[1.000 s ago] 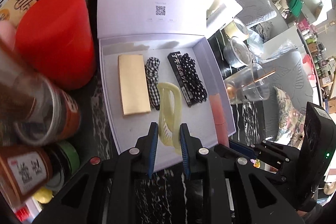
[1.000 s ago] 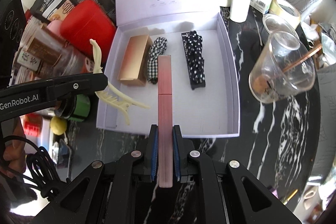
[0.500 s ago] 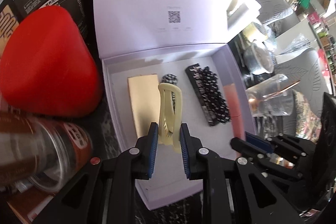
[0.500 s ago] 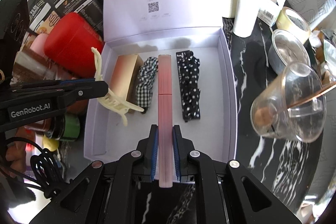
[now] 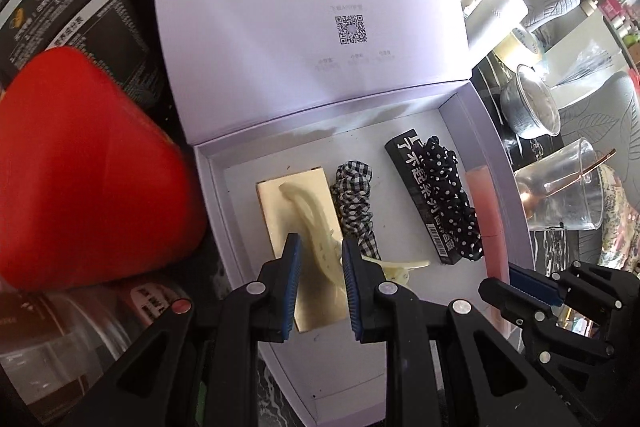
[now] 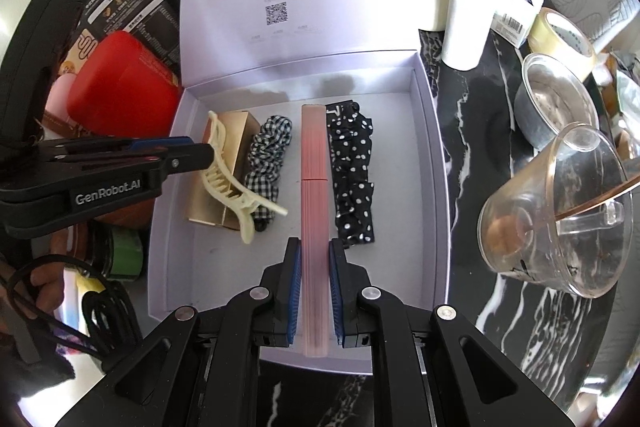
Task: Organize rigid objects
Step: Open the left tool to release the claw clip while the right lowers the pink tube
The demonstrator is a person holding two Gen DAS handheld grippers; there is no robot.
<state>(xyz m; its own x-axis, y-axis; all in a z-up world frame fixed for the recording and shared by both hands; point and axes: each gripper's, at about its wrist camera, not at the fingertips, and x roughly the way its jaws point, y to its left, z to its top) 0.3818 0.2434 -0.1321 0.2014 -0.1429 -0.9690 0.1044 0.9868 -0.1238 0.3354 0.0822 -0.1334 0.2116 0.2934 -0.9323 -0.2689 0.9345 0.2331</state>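
Cream hair claw pinched between left gripper jaws.

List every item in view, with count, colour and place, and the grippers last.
gift box: 1, lilac, lid open, centre
gold box: 1, gold, box floor, left
scrunchies: 2, checked and dotted, box floor
black carton: 1, under dotted scrunchie
red case: 1, left of box
plastic cup: 1, clear, right
tape roll: 1, yellowish, far right
left gripper: shut on cream hair claw
right gripper: shut on pink tube
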